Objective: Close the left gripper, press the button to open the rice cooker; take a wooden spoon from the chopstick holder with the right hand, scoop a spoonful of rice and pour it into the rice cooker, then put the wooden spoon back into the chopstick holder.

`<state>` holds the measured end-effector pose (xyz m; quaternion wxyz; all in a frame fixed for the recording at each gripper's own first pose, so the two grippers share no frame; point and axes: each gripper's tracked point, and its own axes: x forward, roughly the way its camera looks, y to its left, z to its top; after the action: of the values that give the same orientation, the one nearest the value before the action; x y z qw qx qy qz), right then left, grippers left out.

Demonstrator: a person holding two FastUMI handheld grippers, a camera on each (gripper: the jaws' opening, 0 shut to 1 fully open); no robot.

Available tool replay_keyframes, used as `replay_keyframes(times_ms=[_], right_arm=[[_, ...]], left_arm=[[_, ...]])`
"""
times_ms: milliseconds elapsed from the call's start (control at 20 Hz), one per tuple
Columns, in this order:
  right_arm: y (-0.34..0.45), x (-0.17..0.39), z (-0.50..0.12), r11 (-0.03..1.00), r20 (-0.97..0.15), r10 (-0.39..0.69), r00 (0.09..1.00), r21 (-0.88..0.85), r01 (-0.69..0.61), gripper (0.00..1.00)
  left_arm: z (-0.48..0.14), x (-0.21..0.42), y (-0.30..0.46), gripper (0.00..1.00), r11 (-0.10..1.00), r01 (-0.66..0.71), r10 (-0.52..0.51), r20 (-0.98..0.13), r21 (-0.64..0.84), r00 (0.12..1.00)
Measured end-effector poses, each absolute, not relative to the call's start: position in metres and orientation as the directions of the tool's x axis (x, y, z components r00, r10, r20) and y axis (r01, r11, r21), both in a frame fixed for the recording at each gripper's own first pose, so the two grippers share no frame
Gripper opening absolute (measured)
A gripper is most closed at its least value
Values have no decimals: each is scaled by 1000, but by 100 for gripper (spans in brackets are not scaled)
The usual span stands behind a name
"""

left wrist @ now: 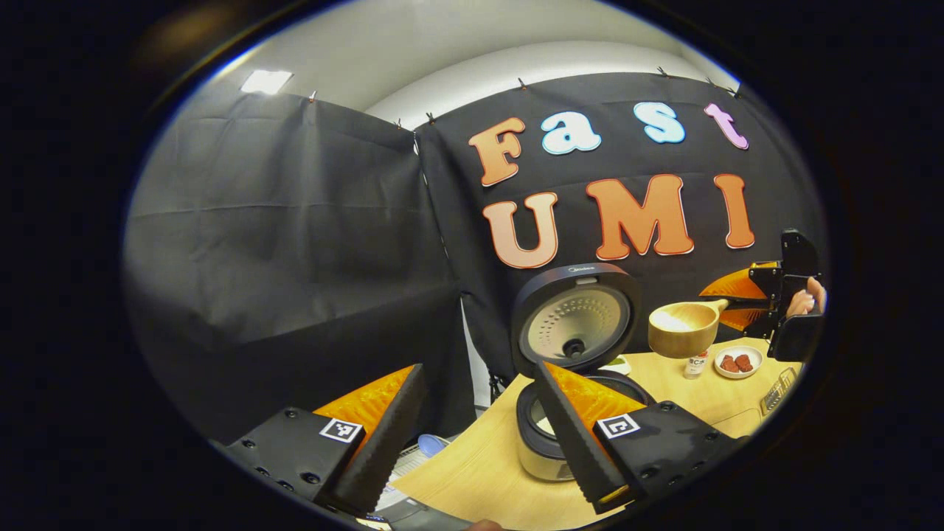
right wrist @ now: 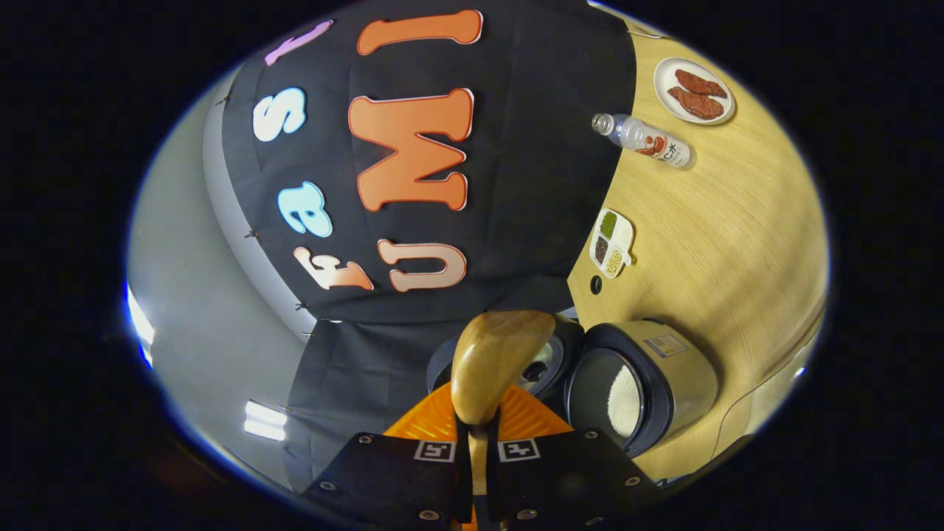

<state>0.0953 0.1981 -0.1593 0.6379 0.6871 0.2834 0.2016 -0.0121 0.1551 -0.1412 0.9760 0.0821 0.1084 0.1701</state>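
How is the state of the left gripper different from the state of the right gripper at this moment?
The left gripper is open, its fingers spread apart with nothing between them; the right gripper is shut on the wooden spoon handle. The left gripper sits low, near the open rice cooker; the right gripper holds the wooden spoon raised above the table. Both point toward the rice cooker.

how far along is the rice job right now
Done: the rice cooker lid stands open and rice lies inside. In hand: the right tongs grip the wooden spoon near the cooker. Left: putting the spoon back in the chopstick holder.
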Motion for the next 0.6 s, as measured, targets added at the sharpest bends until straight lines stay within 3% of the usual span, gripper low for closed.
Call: replay_keyframes(times_ms=[50, 100, 600], right_arm=[[205, 99, -159, -16, -89, 651, 754, 991, 131, 7], [211, 103, -159, -9, -96, 652, 752, 991, 134, 7], [249, 137, -163, 218, -186, 636, 749, 974, 58, 7]], left_arm=[[-144, -13, 158, 100, 927, -318, 354, -188, 196, 916], [-146, -14, 161, 92, 927, -320, 357, -194, 197, 914], [-164, -11, 177, 93, 925, -321, 365, -238, 204, 900]])
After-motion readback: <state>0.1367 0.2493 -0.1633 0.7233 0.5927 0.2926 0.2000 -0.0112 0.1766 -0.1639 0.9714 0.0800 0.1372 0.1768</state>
